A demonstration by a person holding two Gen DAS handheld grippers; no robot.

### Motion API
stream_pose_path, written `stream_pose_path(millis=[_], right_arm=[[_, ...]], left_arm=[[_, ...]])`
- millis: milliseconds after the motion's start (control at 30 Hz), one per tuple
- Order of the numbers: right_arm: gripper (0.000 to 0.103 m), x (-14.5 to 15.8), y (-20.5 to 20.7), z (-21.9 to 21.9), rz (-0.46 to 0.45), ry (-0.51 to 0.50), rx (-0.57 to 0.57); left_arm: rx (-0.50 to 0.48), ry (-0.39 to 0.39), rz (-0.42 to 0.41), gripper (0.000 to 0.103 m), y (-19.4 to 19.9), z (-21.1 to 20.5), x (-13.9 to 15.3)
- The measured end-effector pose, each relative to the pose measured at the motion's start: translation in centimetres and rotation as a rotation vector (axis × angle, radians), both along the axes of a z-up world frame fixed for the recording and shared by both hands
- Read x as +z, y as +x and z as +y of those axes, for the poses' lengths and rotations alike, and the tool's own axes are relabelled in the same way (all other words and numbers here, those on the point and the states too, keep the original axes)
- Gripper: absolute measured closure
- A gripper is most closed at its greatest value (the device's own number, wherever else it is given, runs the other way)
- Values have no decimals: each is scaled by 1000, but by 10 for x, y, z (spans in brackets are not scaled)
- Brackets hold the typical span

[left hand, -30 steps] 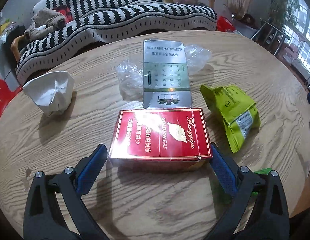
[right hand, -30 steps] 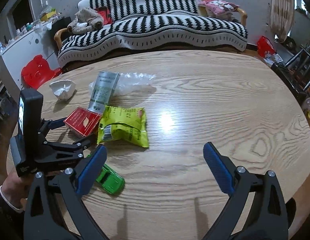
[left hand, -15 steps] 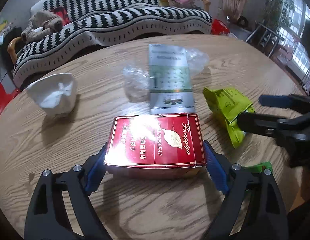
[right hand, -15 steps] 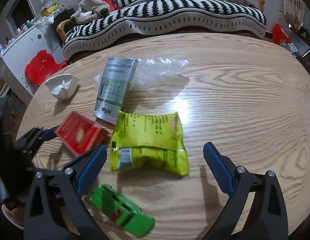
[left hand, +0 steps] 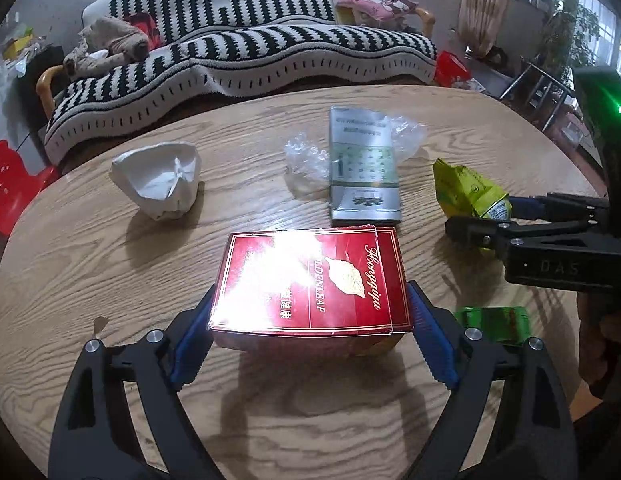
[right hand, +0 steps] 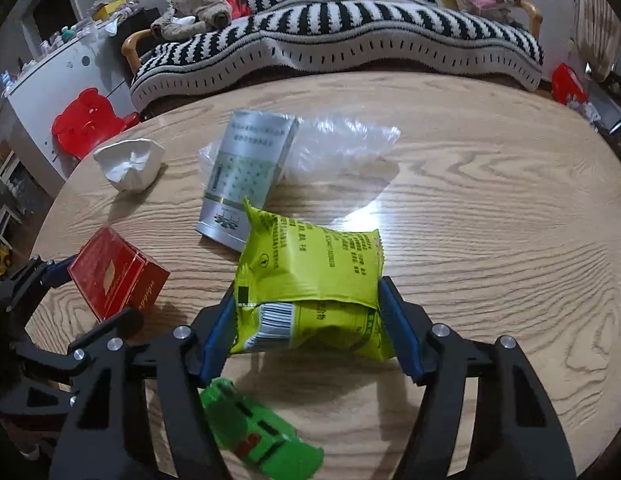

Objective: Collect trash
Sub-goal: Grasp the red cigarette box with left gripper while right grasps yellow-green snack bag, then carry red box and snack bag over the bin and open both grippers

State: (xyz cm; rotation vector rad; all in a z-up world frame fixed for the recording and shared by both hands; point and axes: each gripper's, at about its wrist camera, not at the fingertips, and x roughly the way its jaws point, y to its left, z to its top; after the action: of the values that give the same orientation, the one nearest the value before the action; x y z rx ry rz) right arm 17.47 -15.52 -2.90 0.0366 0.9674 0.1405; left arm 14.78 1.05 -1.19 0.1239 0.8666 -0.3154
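Note:
My left gripper is shut on a red cigarette box, its blue pads against both sides; the box rests near the wooden table. The box also shows in the right wrist view. My right gripper is shut on a yellow-green snack bag, also seen in the left wrist view. A silver box lies on a clear plastic bag. A crumpled white tissue lies at the left.
A small green toy car lies on the table near my right gripper, also seen in the left wrist view. A striped sofa stands behind the table. A red stool is at the left.
My left gripper closed onto the red box. My right gripper moved forward and left to the snack bag and closed on it.

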Motion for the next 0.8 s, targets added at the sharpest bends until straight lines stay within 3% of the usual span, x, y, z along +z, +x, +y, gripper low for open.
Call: stream_pose_path(millis=[367,567,800], right_arm=[[38,26,-38,-35,-50,-12,-35],[38,42,-72,-85,-85,-30,-108],[38,57,-118,-163,-117,-61,-231]], left_arm=[[-44,-16,-43,17,-22,-36,23],[-81,-28,-56,17,-29,-69,33],[-192,-46,-65,17,-42,-142,42]])
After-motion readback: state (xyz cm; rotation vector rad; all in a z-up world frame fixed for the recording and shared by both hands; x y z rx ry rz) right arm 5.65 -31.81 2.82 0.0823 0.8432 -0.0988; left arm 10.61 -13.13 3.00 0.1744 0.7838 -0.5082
